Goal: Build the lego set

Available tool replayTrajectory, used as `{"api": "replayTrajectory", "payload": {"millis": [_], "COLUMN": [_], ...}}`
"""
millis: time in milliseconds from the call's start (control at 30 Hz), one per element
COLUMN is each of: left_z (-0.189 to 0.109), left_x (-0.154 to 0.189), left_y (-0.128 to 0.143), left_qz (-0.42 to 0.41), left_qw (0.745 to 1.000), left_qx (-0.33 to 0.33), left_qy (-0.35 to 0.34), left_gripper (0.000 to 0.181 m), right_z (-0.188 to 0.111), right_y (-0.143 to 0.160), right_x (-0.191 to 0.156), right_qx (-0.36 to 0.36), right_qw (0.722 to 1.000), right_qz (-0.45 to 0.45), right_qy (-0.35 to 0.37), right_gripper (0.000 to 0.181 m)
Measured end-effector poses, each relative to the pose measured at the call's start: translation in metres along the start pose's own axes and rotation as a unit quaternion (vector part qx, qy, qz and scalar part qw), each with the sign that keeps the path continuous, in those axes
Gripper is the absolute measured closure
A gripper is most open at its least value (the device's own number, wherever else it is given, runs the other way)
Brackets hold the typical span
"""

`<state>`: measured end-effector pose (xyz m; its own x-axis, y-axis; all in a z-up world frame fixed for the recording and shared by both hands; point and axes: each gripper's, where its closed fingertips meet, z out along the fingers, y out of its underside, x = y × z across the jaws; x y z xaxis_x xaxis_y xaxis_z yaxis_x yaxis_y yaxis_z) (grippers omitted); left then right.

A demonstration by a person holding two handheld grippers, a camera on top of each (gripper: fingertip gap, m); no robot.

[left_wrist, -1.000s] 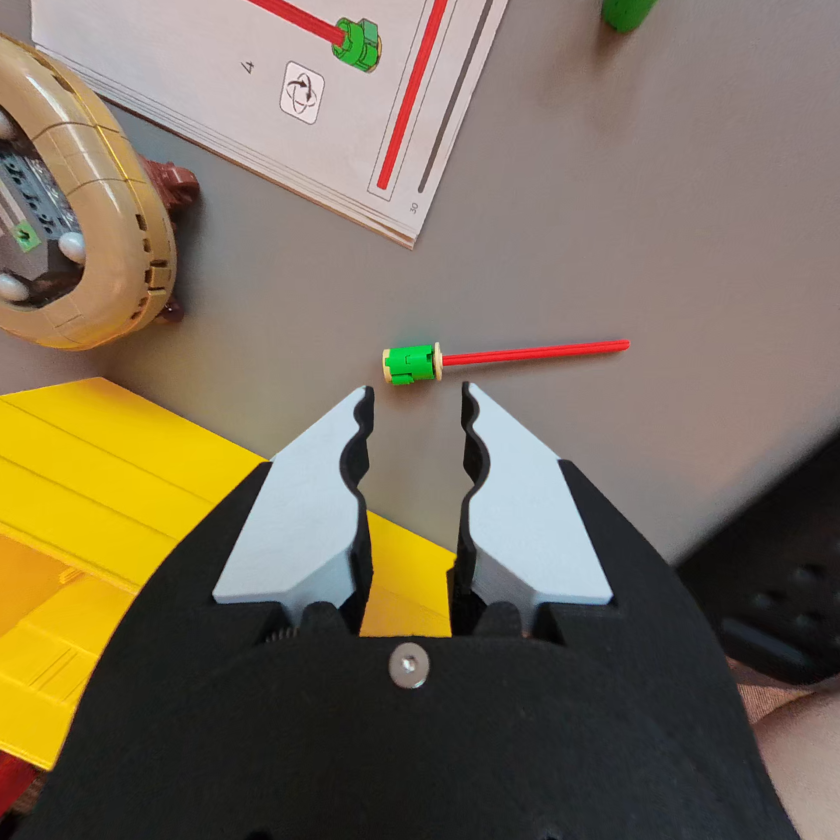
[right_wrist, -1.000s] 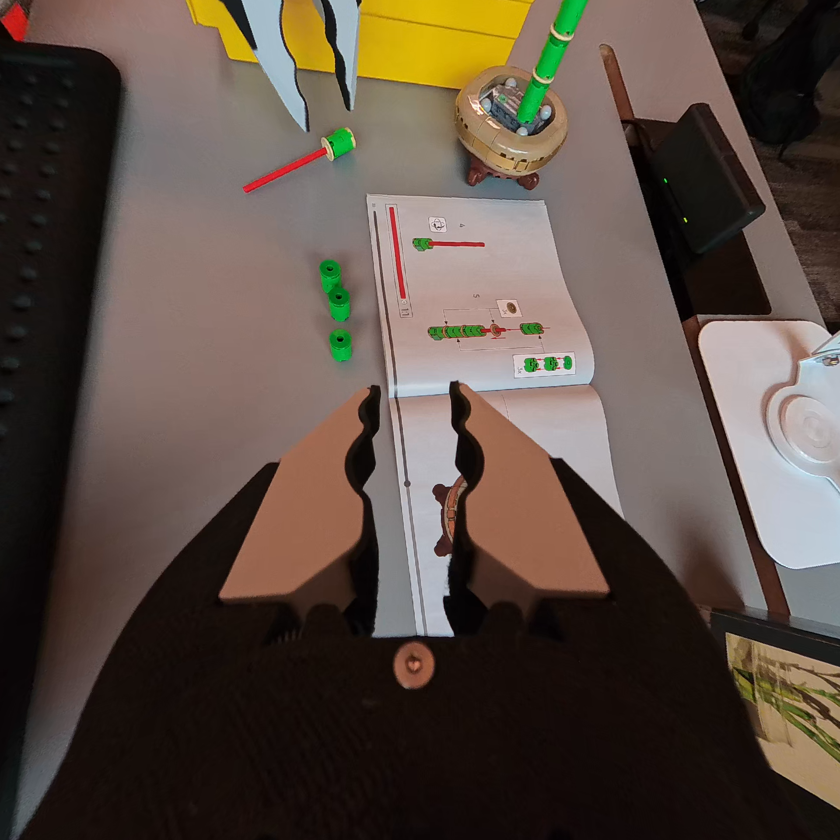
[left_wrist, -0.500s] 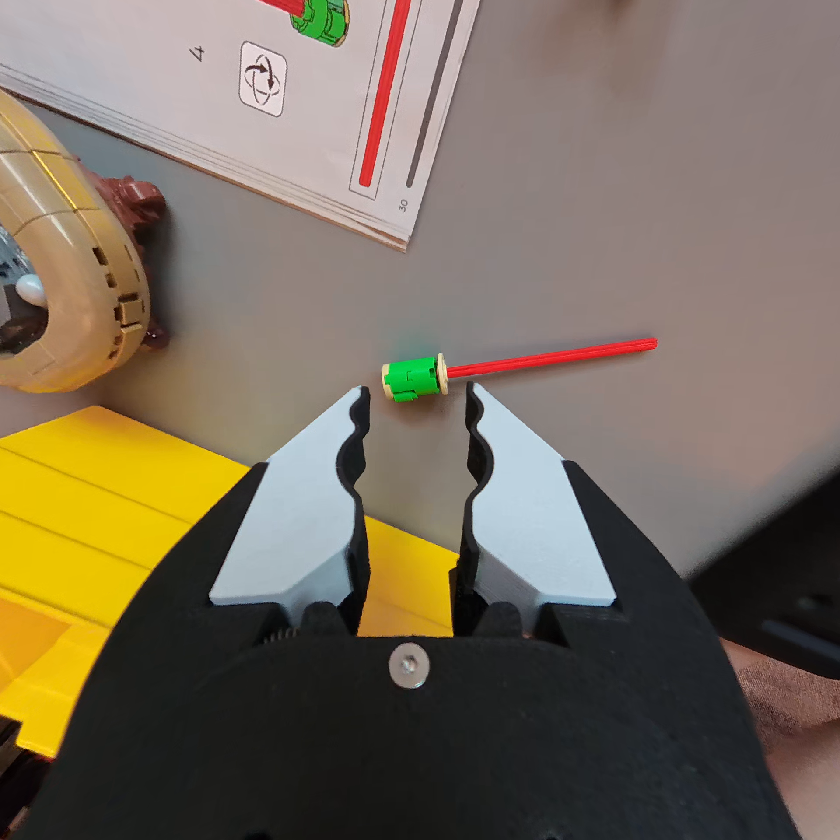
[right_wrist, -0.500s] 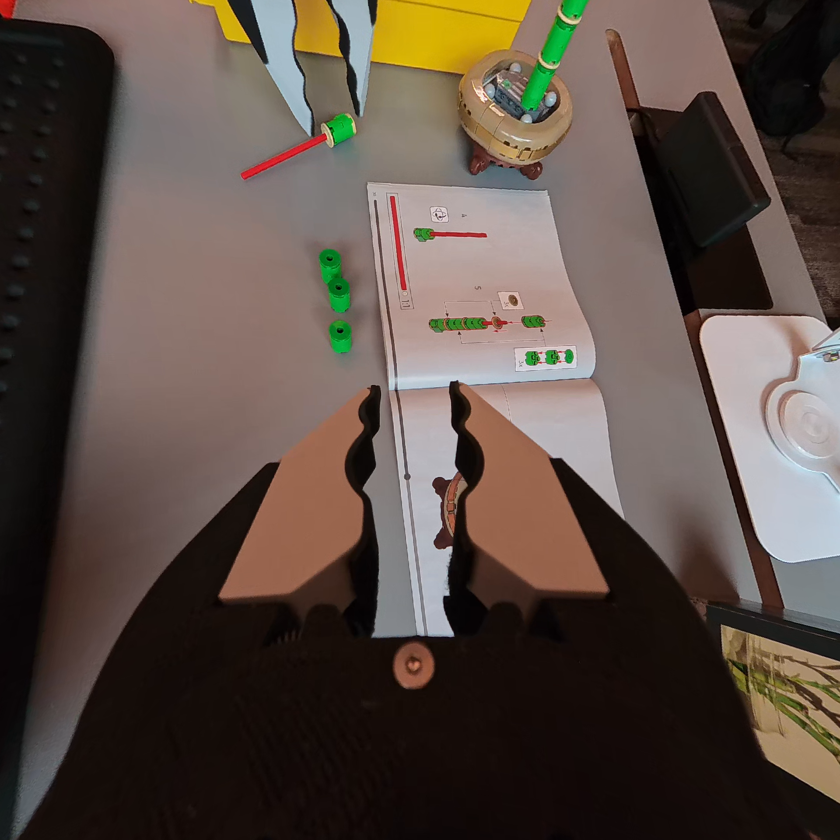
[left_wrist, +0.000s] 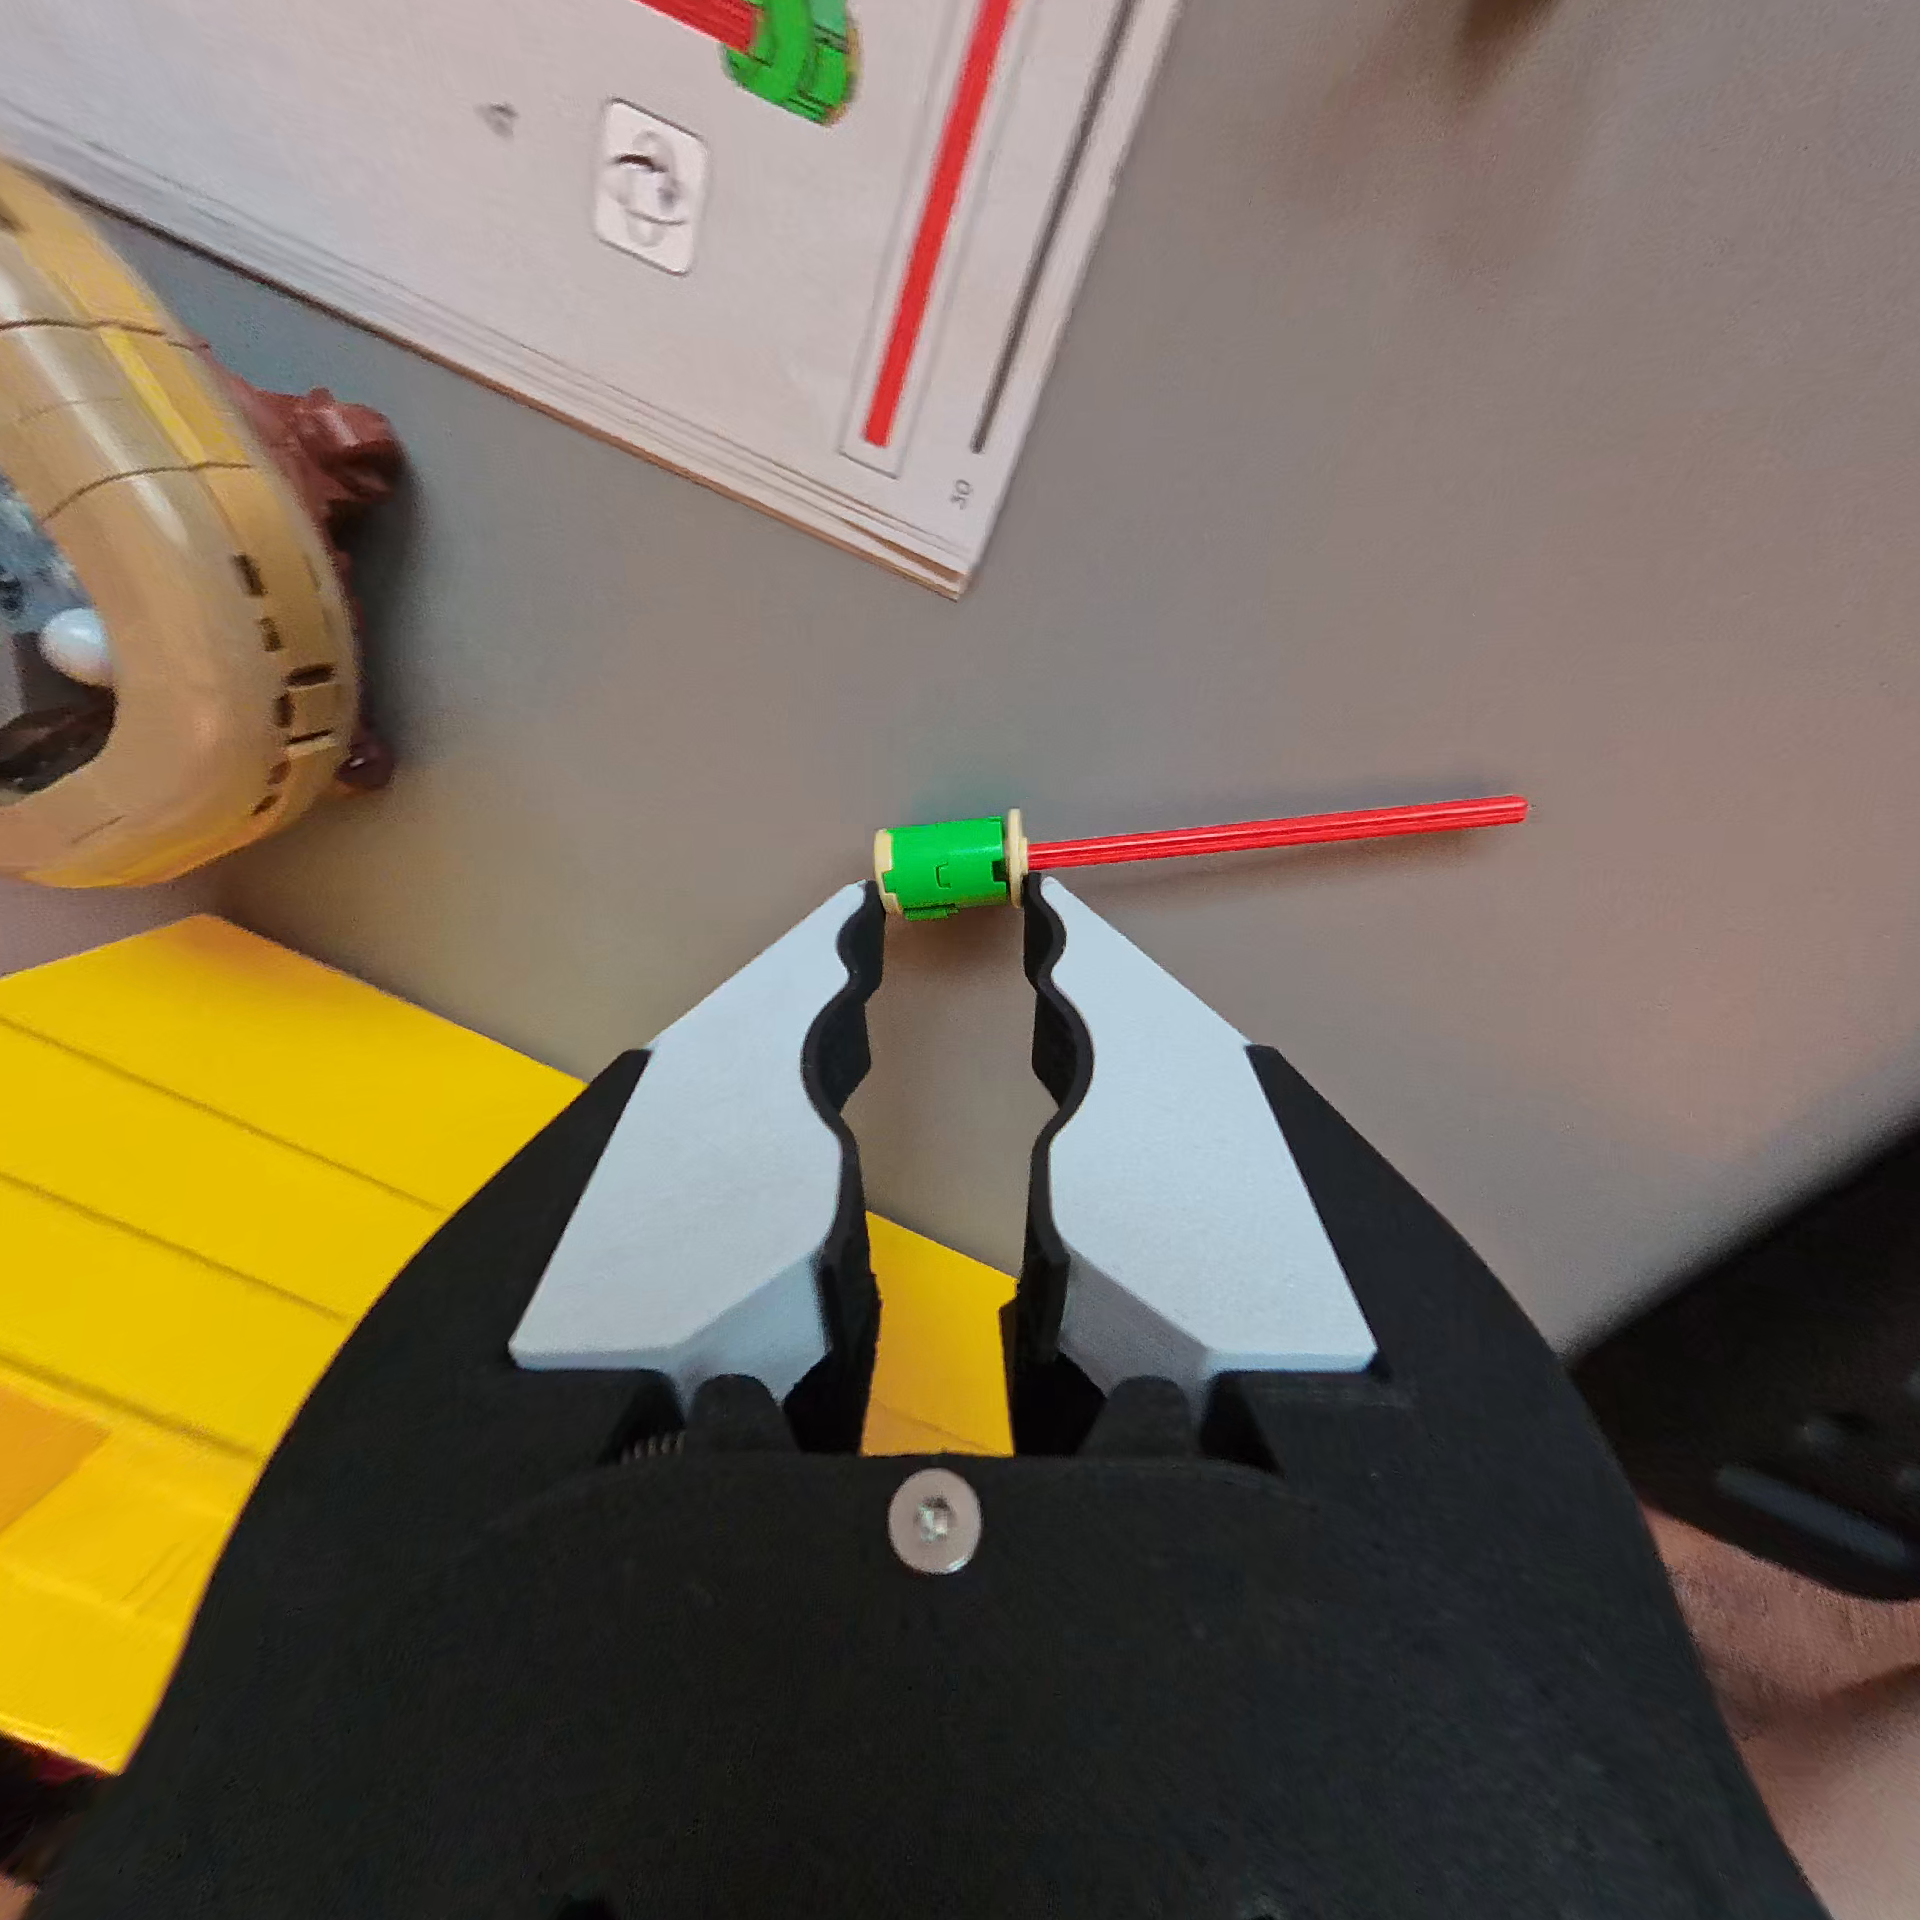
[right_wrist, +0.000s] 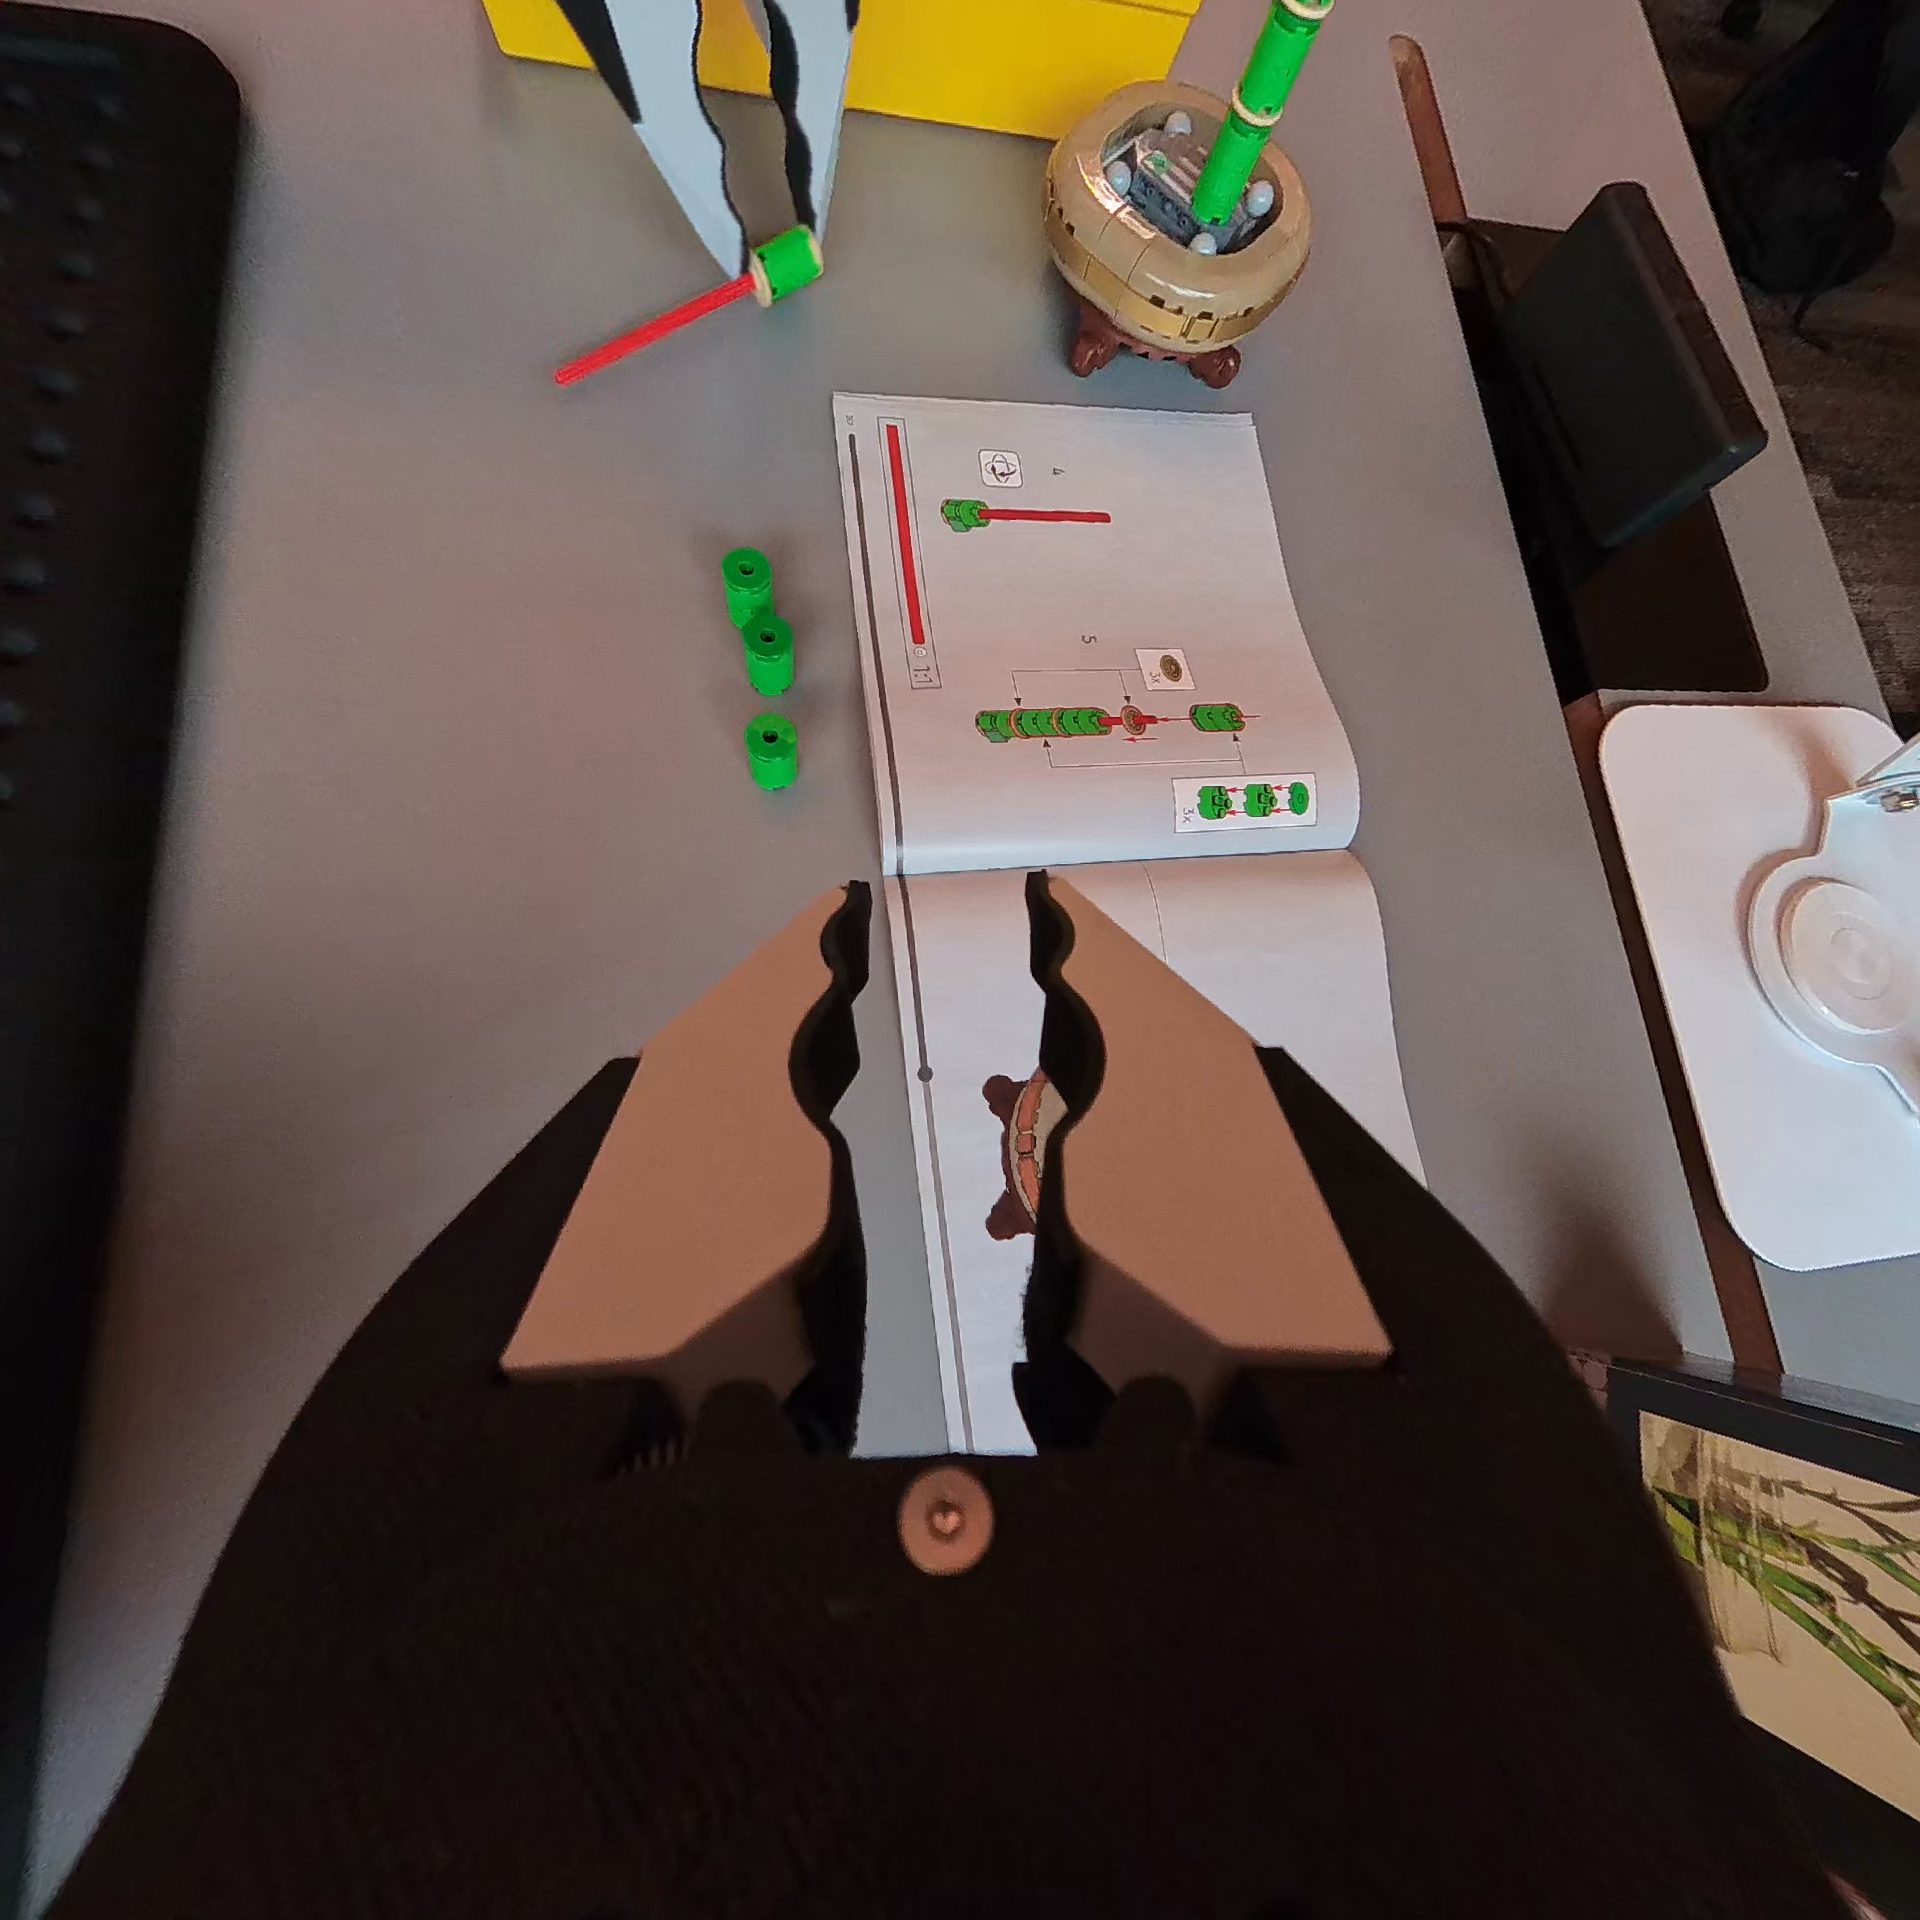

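A red axle (left_wrist: 1268,828) with a green cylinder (left_wrist: 945,857) on its left end lies on the grey table. My left gripper (left_wrist: 953,891) has its two fingertips pressed on the two tan end discs of the cylinder, down at the table. The right wrist view shows the same grip, with the cylinder (right_wrist: 787,262) between the grey fingers (right_wrist: 707,197). My right gripper (right_wrist: 943,894) is open and empty above the open instruction booklet (right_wrist: 1091,623). Three loose green cylinders (right_wrist: 769,655) lie left of the booklet.
A tan pot model (right_wrist: 1174,270) with a green stalk (right_wrist: 1242,125) stands behind the booklet. A yellow box (right_wrist: 987,83) is at the far edge. A black mat (right_wrist: 94,520) runs along the left. A white tray (right_wrist: 1714,935) and a black device (right_wrist: 1600,364) are on the right. There is about 30 centimeters between the tips of the two grippers. To reach the black device (right_wrist: 1600,364) in a straight line is about 35 centimeters for my left fingers, about 40 centimeters for my right.
My left gripper has moved forward to the green cylinder and narrowed its jaws onto it. My right gripper has stayed open over the booklet.
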<state>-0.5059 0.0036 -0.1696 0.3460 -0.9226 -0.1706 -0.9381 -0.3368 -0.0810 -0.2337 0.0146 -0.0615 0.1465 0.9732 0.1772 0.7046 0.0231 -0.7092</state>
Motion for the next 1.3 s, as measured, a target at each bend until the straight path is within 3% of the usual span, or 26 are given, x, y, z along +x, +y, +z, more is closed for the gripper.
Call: {"api": "replayTrajectory", "payload": {"millis": [200,333,433,500,600,667,767,867,1033,1300], "left_z": [-0.014,-0.043,-0.075,-0.096,-0.132,-0.142,-0.135,-0.141,-0.119,-0.104], "left_x": [0.008,0.027,0.044,0.049,0.058,0.064,0.067,0.075,0.084,0.084], "left_y": [-0.014,-0.046,-0.082,-0.104,-0.132,-0.145,-0.165,-0.188,-0.207,-0.204], "left_qz": [-0.091,-0.129,-0.156,-0.181,-0.232,-0.247,-0.266,-0.267,-0.280,-0.302], "left_qw": [0.992,0.965,0.917,0.873,0.772,0.721,0.700,0.656,0.660,0.665], "left_qx": [0.068,0.187,0.299,0.372,0.452,0.466,0.455,0.455,0.418,0.404], "left_qy": [0.046,0.130,0.214,0.258,0.382,0.449,0.482,0.540,0.558,0.551], "left_gripper": [0.156,0.156,0.156,0.157,0.157,0.157,0.157,0.157,0.157,0.157], "right_z": [-0.001,-0.003,-0.007,-0.014,-0.031,-0.038,-0.044,-0.040,-0.025,0.002], "right_y": [-0.004,-0.014,-0.034,-0.054,-0.081,-0.090,-0.098,-0.098,-0.094,-0.097], "right_x": [0.000,-0.002,-0.012,-0.036,-0.054,-0.051,-0.047,-0.050,-0.047,-0.052], "right_qx": [0.010,0.035,0.083,0.138,0.209,0.227,0.239,0.227,0.208,0.183], "right_qw": [1.000,0.999,0.996,0.987,0.970,0.967,0.966,0.969,0.974,0.978], "right_qz": [-0.002,-0.016,-0.039,-0.053,-0.066,-0.078,-0.090,-0.084,-0.073,-0.088], "right_qy": [0.002,0.003,-0.013,-0.068,-0.105,-0.080,-0.045,-0.051,-0.051,-0.043], "right_gripper": [0.151,0.151,0.151,0.149,0.148,0.148,0.146,0.141,0.139,0.156]}}
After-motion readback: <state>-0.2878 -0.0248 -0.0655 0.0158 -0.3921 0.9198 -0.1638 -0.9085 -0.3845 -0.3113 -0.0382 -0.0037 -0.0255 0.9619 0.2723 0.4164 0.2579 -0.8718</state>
